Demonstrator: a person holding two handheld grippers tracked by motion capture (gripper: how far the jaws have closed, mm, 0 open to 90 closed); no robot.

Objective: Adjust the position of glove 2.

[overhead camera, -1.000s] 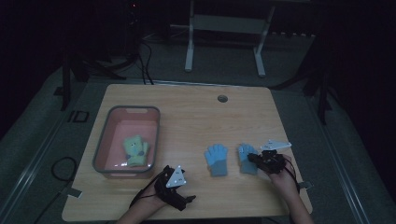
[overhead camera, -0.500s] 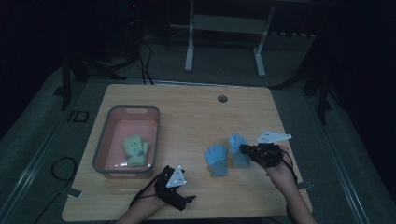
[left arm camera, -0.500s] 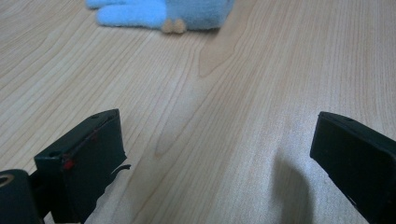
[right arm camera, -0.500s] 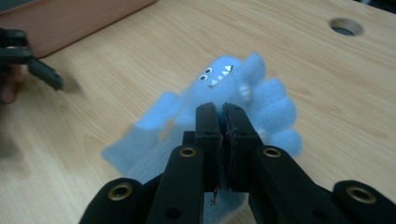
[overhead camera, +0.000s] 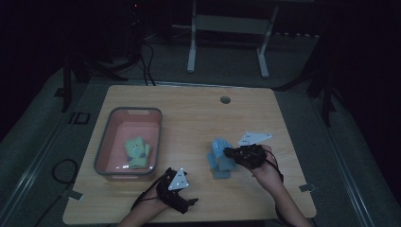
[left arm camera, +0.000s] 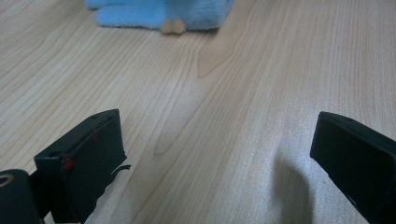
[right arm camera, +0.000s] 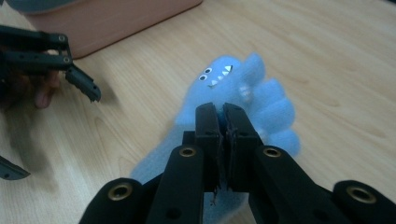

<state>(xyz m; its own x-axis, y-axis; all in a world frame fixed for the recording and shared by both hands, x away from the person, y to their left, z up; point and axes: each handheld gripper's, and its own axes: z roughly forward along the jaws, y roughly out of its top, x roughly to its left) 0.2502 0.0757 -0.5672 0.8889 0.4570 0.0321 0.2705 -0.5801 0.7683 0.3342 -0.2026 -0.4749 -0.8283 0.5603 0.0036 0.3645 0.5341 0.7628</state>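
The right gripper [right arm camera: 222, 116] now pinches one fluffy blue monster glove [right arm camera: 243, 93], folded onto its twin. The left gripper [left arm camera: 219, 154] waits spread.

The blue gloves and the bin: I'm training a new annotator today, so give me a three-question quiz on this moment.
1. True or false: the right claw is shut on the blue glove.
2. What lies in the pink bin? A) a green glove B) a blue glove C) a cup
3. Fill in: the left claw is ____, with bare table between its jaws.

Key: 1 true; 2 A, the green glove; 3 open.
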